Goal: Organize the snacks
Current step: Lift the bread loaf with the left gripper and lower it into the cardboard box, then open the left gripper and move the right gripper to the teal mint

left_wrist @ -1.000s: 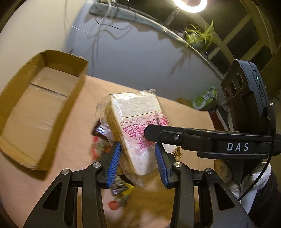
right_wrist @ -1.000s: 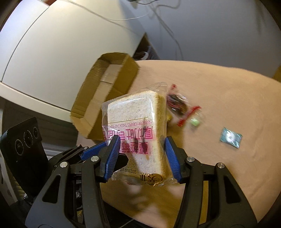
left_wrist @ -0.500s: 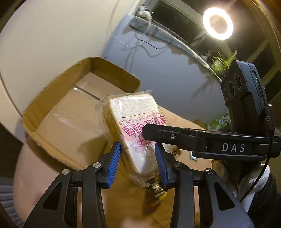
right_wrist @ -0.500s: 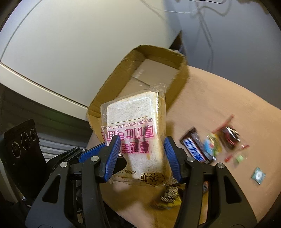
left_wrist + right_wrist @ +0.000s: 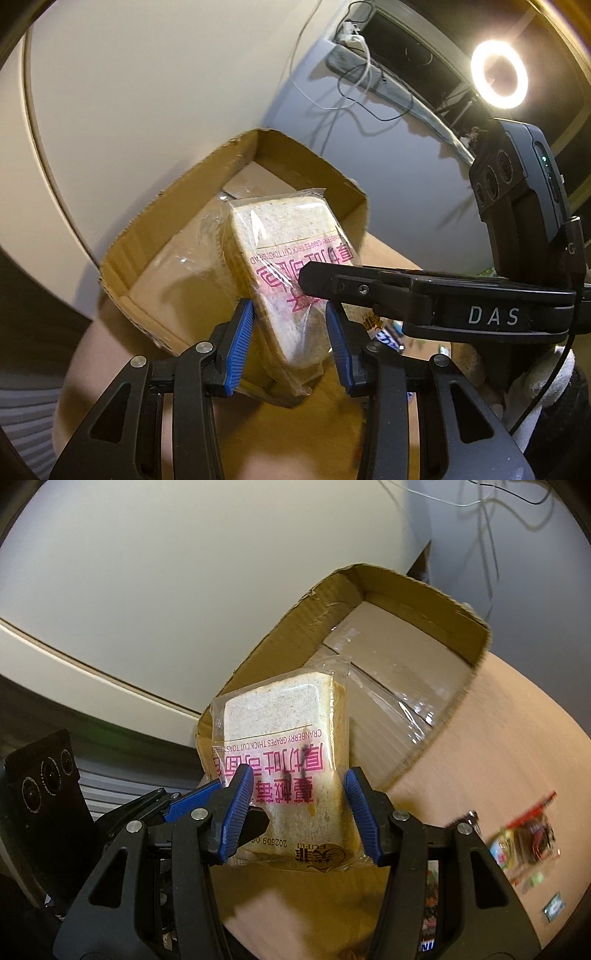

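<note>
I have both grippers, left (image 5: 290,343) and right (image 5: 299,808), pinching the wrapped bread slice (image 5: 284,753), held above the cardboard box (image 5: 417,590). The box shows only its taped bottom. Small snack packets (image 5: 524,845) lie on the table (image 5: 517,746) beside it.

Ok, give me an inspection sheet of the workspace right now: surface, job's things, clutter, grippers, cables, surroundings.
Surface: tan table, bare near the box.
Job's things: wrapped toast pack held in the air in front of the open cardboard box; nothing seen inside the box.
Clutter: loose snack packets on the table to the right, blurred.
Grippers: left gripper and right gripper both shut on the pack.
Cables: white and dark cables hang on the wall.
Surroundings: lit ring light, pale wall.
</note>
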Tool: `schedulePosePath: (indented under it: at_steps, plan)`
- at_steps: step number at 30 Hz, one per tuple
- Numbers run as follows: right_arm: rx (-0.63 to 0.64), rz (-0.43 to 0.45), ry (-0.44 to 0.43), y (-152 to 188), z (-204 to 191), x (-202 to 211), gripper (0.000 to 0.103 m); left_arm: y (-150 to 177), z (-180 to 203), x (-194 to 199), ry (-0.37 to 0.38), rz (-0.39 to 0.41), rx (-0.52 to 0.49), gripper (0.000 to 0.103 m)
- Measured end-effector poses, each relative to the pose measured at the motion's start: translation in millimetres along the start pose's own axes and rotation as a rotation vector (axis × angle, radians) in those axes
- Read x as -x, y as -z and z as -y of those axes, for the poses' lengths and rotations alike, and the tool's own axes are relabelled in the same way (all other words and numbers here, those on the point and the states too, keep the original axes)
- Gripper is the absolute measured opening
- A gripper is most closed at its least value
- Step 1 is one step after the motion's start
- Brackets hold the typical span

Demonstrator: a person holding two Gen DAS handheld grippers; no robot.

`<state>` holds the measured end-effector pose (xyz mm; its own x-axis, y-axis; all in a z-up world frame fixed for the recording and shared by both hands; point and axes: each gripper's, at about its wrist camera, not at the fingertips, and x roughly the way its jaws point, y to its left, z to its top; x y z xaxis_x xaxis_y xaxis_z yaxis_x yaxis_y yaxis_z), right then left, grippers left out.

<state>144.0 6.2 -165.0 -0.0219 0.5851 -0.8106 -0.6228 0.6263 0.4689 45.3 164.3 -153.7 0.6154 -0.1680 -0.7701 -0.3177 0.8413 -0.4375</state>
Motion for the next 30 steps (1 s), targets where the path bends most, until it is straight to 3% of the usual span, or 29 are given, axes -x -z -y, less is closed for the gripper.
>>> schedulePosePath:
  at_steps: [15, 24, 30]
  plan:
    - [0.001, -0.036, -0.002, -13.5, 0.8, -25.9, 0.055, -2.2, -16.5, -11.4, -0.056, -0.018, 0.017, 0.038]
    - [0.001, 0.001, 0.053, -10.6, 3.3, -12.6, 0.055, 3.2, -19.3, -0.5, -0.087, -0.009, 0.008, 0.038]
    - [0.000, 0.025, 0.084, -1.6, 9.3, 4.3, 0.056, 6.0, -16.9, 10.2, -0.093, 0.013, -0.003, 0.050]
